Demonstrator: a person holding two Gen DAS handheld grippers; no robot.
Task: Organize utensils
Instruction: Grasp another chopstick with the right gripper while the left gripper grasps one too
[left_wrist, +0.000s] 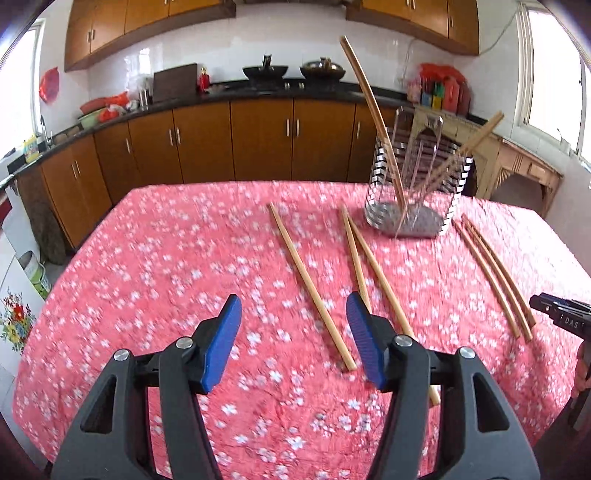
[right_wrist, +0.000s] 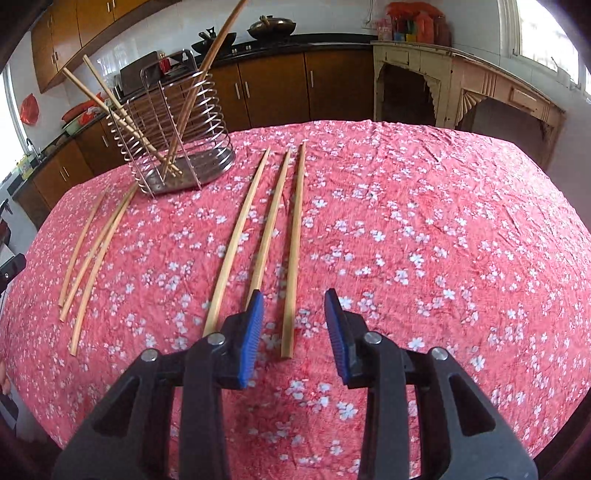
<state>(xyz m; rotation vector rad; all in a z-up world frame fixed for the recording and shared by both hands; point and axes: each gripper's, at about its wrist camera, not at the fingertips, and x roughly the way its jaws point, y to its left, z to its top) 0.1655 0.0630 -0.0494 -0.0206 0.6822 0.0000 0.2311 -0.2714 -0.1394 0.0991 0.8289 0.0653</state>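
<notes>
Writing: we read only the white letters "DAS" on the black body of the right hand-held gripper (left_wrist: 565, 319), seen at the edge of the left wrist view; nothing else is legible.
Chopsticks on the cloth: we count six wooden chopsticks lying flat, in two groups of three; the left group (left_wrist: 314, 284) lies well apart from the right group (right_wrist: 258, 236).
Chopsticks in the holder: we count three, standing tilted in the wire holder (right_wrist: 177, 147), one long stick (left_wrist: 369, 107) leaning well above the rim.
Holder: one, of metal wire with a perforated base, upright at the far side of the worktop (right_wrist: 443, 240), which is covered by a red cloth with white flowers.
Left hand-held gripper (left_wrist: 293, 339): we see it released, blue pads wide apart with nothing between them, over the cloth near the ends of the left group.
Right hand-held gripper (right_wrist: 293, 334): released too, its pads apart over the near end of one chopstick (right_wrist: 293, 258), not pressing it.
</notes>
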